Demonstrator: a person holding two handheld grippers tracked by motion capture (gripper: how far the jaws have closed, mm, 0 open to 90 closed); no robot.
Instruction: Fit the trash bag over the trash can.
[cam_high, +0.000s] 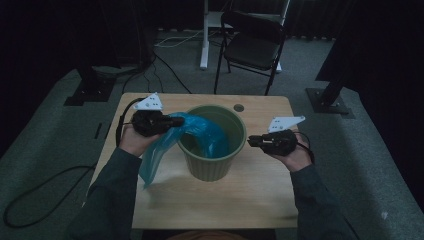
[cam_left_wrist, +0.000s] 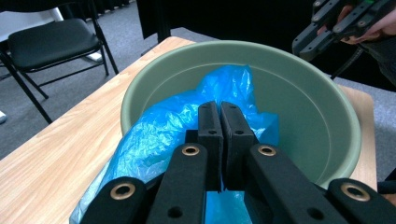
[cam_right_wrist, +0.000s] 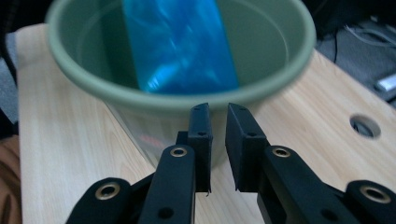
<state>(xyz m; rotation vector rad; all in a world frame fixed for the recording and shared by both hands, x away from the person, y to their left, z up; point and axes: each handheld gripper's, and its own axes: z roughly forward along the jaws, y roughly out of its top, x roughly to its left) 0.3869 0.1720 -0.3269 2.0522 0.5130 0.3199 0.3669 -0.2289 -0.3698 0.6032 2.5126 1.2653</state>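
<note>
Left claw (cam_left_wrist: 219, 109) pinches blue bag (cam_left_wrist: 163, 135) over green bucket (cam_left_wrist: 327, 107) rim; right claw (cam_right_wrist: 218, 114) raised, slightly parted, empty.

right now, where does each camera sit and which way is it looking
High view: above the person's side, looking forward and down on the table; forearms, hands, left gripper and right gripper show.
Left gripper view: rides the left gripper, looking into the green bucket; its jaws pinch the blue plastic bag.
Right gripper view: rides the right gripper, facing the bucket's outer wall; jaws slightly apart, nothing between them.
All views share bucket and bag.
</note>
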